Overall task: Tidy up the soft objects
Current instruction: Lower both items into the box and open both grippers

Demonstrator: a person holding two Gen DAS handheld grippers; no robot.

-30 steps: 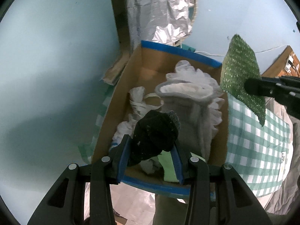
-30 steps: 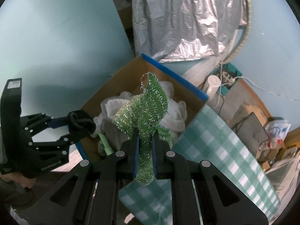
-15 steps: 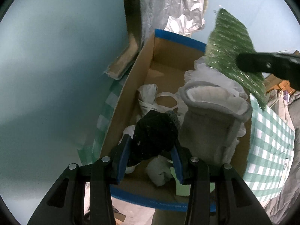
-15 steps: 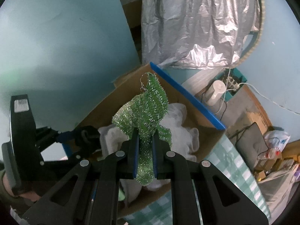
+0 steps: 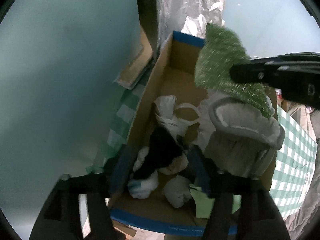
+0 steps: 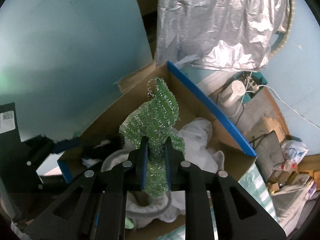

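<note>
An open cardboard box [image 5: 140, 120] with blue-taped rims holds soft things. My left gripper [image 5: 160, 160] hangs over its near end with jaws opening. A black sock [image 5: 162, 150] droops loose between them onto white bags, clear of both pads. A glittery green scrub cloth [image 6: 154, 120] stands up between the pads of my right gripper [image 6: 155, 142]. Those jaws are opening too, and the cloth still sits pinched in them. In the left wrist view the green scrub cloth [image 5: 220, 60] hangs over a grey plush slipper [image 5: 244, 132] in the box.
A knotted white plastic bag [image 5: 170, 112] and a pale green scrap [image 5: 204, 206] lie in the box. A green checked tablecloth [image 5: 294, 160] lies beside it. A crinkled silver sheet [image 6: 220, 20] hangs behind. A white appliance with cables [image 6: 232, 94] and floor clutter lie to the right.
My left jaws spread and let go of the black sock, which sagged into the box. My right gripper carried the green cloth over the box, its jaws parting slightly.
</note>
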